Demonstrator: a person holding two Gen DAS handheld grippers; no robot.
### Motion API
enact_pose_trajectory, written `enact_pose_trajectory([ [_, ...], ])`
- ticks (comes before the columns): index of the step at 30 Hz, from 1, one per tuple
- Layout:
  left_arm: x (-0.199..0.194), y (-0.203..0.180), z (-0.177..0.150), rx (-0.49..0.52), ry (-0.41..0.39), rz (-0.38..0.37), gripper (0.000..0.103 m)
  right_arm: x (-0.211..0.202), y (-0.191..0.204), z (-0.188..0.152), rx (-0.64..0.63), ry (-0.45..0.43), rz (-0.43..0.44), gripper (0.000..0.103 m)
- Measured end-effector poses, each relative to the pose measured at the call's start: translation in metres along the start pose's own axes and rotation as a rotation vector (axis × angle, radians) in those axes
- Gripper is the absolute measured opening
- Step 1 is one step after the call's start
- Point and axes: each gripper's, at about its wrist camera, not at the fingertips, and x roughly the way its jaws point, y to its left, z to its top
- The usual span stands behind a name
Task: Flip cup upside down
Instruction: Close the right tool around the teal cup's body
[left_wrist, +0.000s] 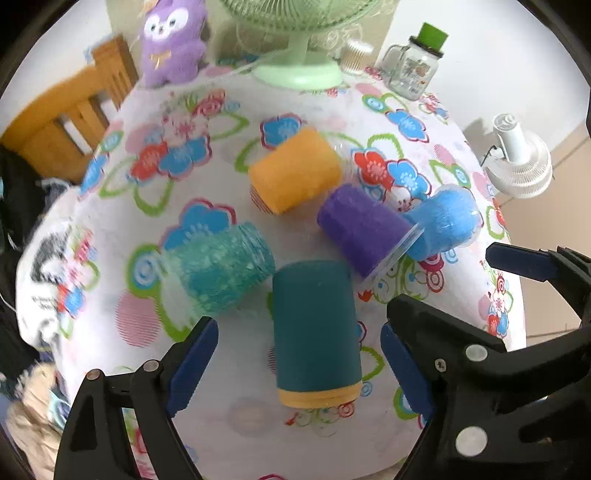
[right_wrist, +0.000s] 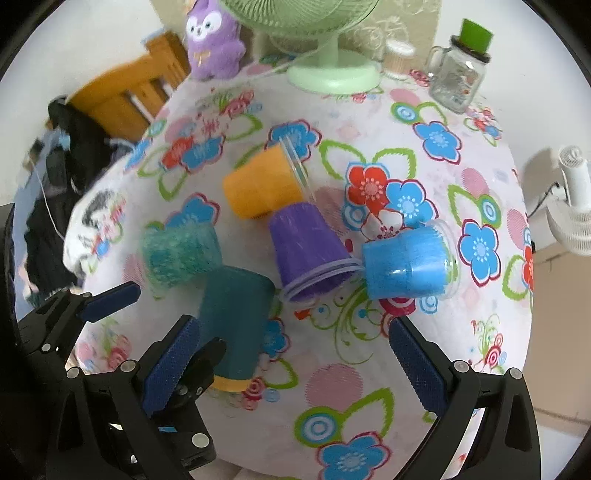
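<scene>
Several cups lie on their sides on the flowered tablecloth (left_wrist: 207, 369). A dark teal cup (left_wrist: 314, 332) with a yellow band lies between the open jaws of my left gripper (left_wrist: 299, 369), not touched by them; it also shows in the right wrist view (right_wrist: 232, 317). Around it lie a glittery teal cup (left_wrist: 221, 266), an orange cup (left_wrist: 295, 173), a purple cup (left_wrist: 362, 229) and a blue cup (left_wrist: 443, 225). My right gripper (right_wrist: 295, 365) is open and empty, over bare cloth in front of the purple cup (right_wrist: 306, 251) and blue cup (right_wrist: 406, 262).
A green desk fan (left_wrist: 299, 70), a purple plush owl (left_wrist: 170, 44), a glass mug jar with a green lid (left_wrist: 413, 62) and a small white jar (left_wrist: 354, 55) stand at the table's far edge. A wooden chair (left_wrist: 74, 110) is at left, a white fan (left_wrist: 517, 162) at right.
</scene>
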Motion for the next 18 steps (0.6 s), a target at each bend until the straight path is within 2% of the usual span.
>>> enact_pose_trajectory([
  [9,-0.036,0.013,0.006,0.144,-0.044,0.006,0.091,-0.028,0.017,-0.006,0.137,-0.083,0.013,0.103],
  [12,-0.043,0.017,0.008,0.201,-0.066,0.041,0.091,-0.03,0.022,-0.008,0.179,-0.097,0.011,0.103],
  [18,-0.043,0.035,0.009,0.24,-0.066,0.017,0.091,-0.021,0.031,-0.012,0.247,-0.096,0.0,0.103],
])
